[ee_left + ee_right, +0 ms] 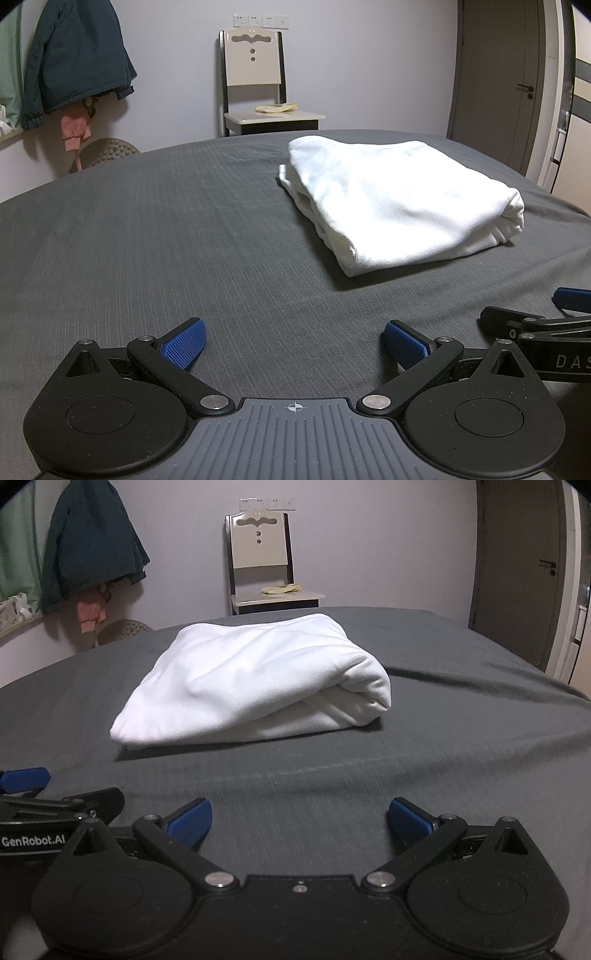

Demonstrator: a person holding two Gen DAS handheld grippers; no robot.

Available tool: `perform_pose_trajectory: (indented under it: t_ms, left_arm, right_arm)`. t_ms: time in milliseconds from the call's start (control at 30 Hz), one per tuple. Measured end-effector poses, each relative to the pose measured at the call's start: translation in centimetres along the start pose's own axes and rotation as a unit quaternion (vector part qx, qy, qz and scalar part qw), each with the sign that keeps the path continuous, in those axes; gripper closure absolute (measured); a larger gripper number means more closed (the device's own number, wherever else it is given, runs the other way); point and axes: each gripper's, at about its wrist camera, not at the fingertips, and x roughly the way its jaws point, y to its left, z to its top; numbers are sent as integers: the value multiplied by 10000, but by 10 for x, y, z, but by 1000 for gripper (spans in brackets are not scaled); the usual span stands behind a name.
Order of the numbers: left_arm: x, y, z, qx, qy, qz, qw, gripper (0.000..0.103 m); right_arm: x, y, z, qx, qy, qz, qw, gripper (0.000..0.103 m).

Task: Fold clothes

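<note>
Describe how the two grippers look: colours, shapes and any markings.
Both are matte black, each with two round lobes, silver pivot pins and angled link arms ending in blue ribbed finger pads. The left gripper has a grey ribbed centre plate with a white crosshair; its side reads "GenRobot.AI". The right gripper has a plain black centre.

Home bedroom: grey-sheeted bed [147, 240], chair [255, 81] by wall, jacket [77, 55] hung up, door [498, 74].

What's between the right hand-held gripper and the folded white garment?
Only bare grey bedsheet between the right hand-held gripper and the white garment, per the right wrist view.
</note>
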Motion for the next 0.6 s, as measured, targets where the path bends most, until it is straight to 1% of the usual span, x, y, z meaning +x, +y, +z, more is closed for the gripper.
perform_pose_trajectory:
  t_ms: [600]
  left_arm:
    - [-1,1,1,12,-4,-8,10000,0]
  right_arm:
    - [0,1,-2,47,-33,-1,10000,0]
